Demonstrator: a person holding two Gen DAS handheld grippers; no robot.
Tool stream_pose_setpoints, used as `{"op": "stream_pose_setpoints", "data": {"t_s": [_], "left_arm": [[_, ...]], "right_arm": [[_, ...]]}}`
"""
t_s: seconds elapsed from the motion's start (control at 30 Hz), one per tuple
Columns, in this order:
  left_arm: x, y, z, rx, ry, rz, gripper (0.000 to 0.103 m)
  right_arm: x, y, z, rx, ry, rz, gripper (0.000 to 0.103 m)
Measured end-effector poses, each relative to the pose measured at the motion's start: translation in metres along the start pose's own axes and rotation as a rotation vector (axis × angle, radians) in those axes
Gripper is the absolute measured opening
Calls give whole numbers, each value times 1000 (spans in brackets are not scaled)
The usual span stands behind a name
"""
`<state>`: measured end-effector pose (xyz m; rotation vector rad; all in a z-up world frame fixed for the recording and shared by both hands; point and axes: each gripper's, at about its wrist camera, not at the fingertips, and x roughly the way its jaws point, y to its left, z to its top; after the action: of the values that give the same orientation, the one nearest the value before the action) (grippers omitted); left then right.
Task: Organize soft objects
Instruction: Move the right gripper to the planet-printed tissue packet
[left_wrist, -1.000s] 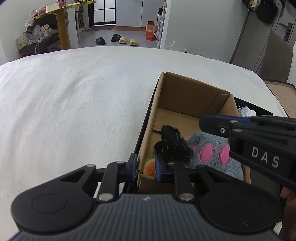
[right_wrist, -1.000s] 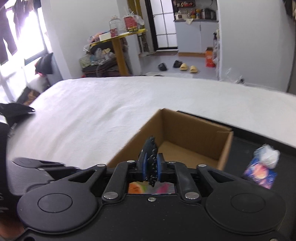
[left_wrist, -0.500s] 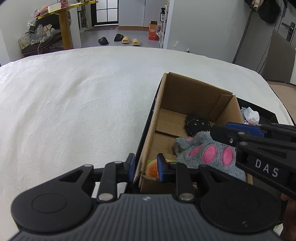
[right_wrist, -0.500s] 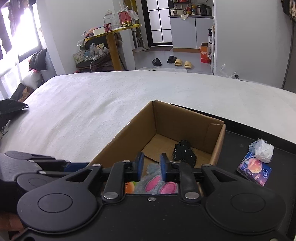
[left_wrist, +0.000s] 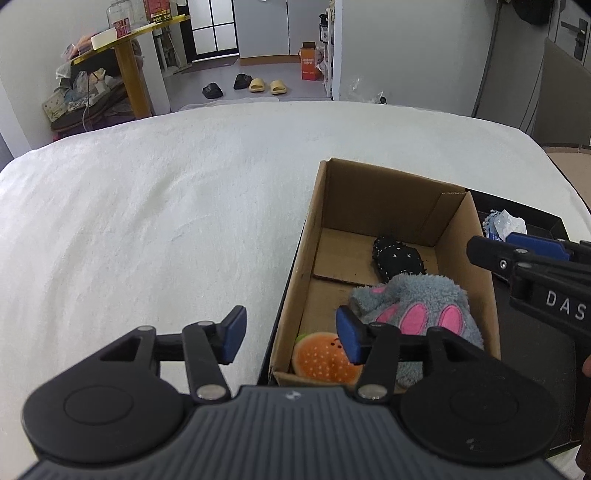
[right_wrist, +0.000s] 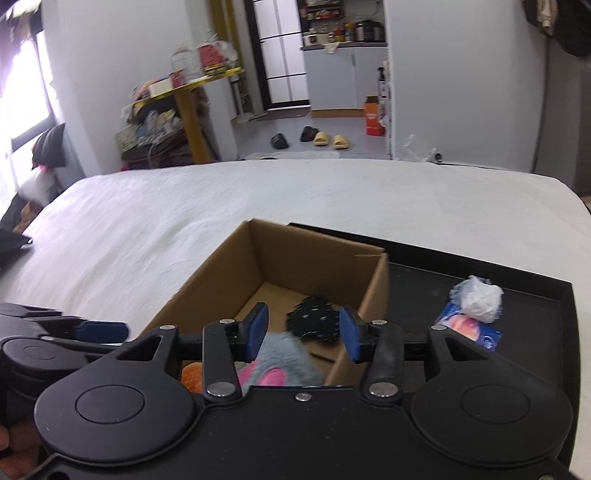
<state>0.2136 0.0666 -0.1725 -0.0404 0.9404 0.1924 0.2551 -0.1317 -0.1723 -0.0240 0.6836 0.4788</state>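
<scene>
An open cardboard box (left_wrist: 384, 192) (right_wrist: 317, 258) holds a black spiky soft toy (left_wrist: 397, 255) (right_wrist: 314, 322), a grey plush paw with pink pads (left_wrist: 413, 306) (right_wrist: 275, 360) and an orange burger plush (left_wrist: 325, 360) (right_wrist: 192, 376). My left gripper (left_wrist: 291, 334) is open and empty over the box's near left wall. My right gripper (right_wrist: 303, 332) is open and empty above the box's near end; it also shows in the left wrist view (left_wrist: 524, 269).
The box sits in a black tray (right_wrist: 517, 295) on a white bed (left_wrist: 166, 206). A crumpled tissue (right_wrist: 478, 297) and a blue packet (right_wrist: 469, 326) lie in the tray right of the box. Room clutter stands beyond the bed.
My right gripper opened and let the black spiky toy drop into the box. Both grippers have opened wide and drawn back a little.
</scene>
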Motion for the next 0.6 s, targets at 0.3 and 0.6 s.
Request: {"op": "stream_pose_setpoints", "data": {"t_s": [0.3,0.6], "left_arm": [[-5,-25,12,71,-31,62,59],[-5,-43,15,115,-36,130,64]], "right_arm": [[-7,-26,-6,72,-28,-26,54],[-10,-58,-18,149,-81,-74,66]]}}
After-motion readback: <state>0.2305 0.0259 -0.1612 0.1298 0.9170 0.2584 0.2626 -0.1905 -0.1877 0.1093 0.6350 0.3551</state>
